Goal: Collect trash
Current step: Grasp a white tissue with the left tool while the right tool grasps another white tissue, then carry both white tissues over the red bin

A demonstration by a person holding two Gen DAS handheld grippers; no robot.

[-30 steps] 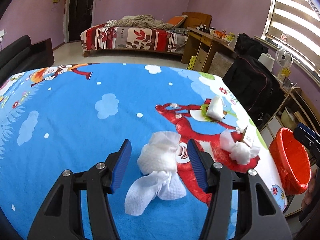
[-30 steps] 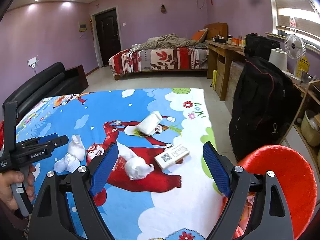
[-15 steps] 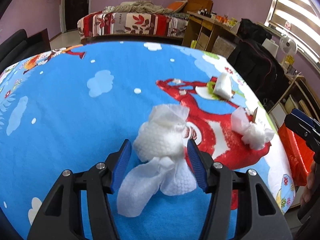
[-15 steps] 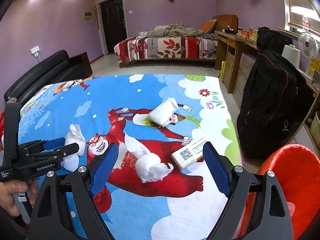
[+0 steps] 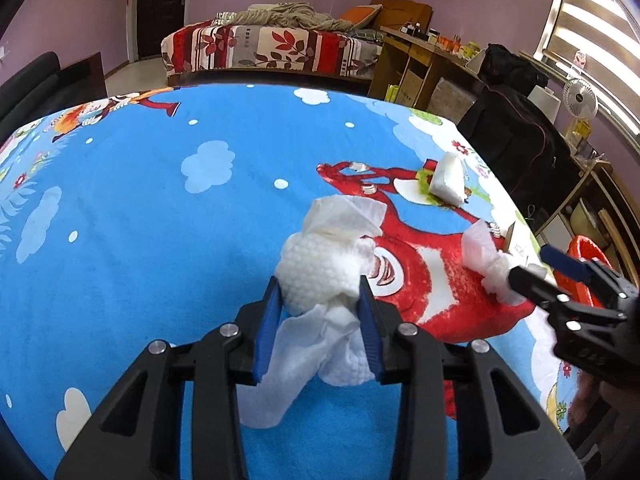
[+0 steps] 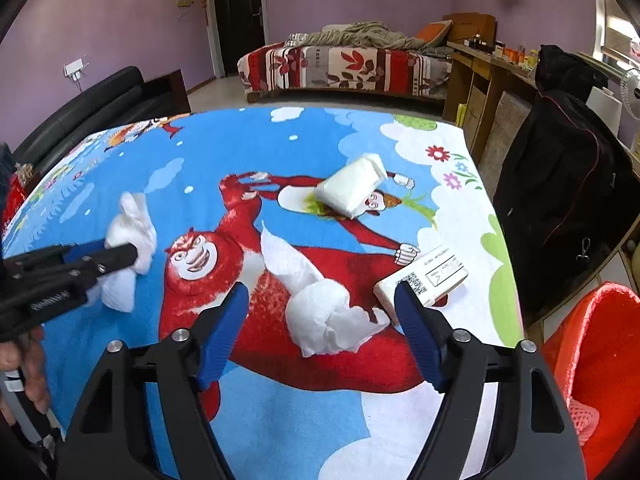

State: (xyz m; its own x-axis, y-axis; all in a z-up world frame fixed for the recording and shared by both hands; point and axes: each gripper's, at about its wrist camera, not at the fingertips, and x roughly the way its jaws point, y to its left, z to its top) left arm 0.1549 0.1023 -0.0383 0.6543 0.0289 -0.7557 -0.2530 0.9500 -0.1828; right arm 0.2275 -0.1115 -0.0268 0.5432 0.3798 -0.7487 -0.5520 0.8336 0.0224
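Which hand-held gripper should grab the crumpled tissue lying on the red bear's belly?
Right. The right hand-held gripper is open with that crumpled tissue between its fingers. The left hand-held gripper is shut on another tissue wad.

Bedroom in a lived-in home.
Lilac walls; a bed (image 6: 344,66) with leaf-print cover and rumpled blanket by the far wall; dark door (image 6: 236,12); black sofa (image 6: 100,100) on the left; wooden desk (image 6: 484,76) cluttered with bottles; small fan (image 5: 580,98) under window blinds (image 5: 596,20); cartoon-print cloth (image 5: 160,208) covers the surface.
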